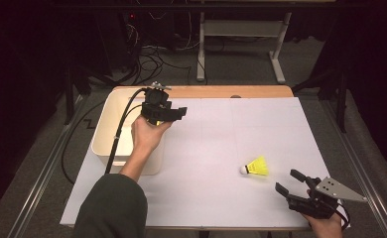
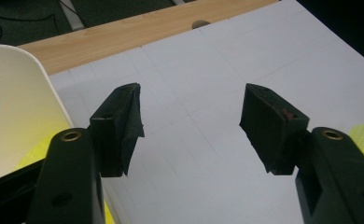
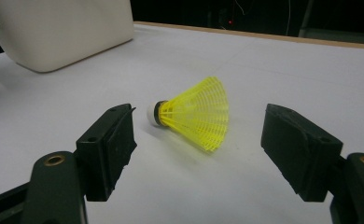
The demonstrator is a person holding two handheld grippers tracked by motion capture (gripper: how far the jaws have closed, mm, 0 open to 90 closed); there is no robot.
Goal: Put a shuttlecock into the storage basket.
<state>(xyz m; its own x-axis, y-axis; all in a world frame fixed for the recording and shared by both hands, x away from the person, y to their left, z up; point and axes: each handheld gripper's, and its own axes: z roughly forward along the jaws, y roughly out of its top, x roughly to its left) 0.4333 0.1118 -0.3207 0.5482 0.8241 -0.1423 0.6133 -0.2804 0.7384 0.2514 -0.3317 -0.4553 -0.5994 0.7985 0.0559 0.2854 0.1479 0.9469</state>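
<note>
Yellow shuttlecock (image 1: 257, 167), just 1 on the white table (image 1: 216, 134), is lying on its side near the right front, white cork end pointing left. We're holding 2 grippers. Right gripper (image 1: 290, 181) is sitting low just beside it w/ jaws spread wide, nothing between them, shuttlecock (image 3: 194, 116) lying just ahead of the gap. Left gripper (image 1: 175, 113) is hovering by the 1 white bin's (image 1: 102, 136) right rim, jaws also spread & empty.
</note>
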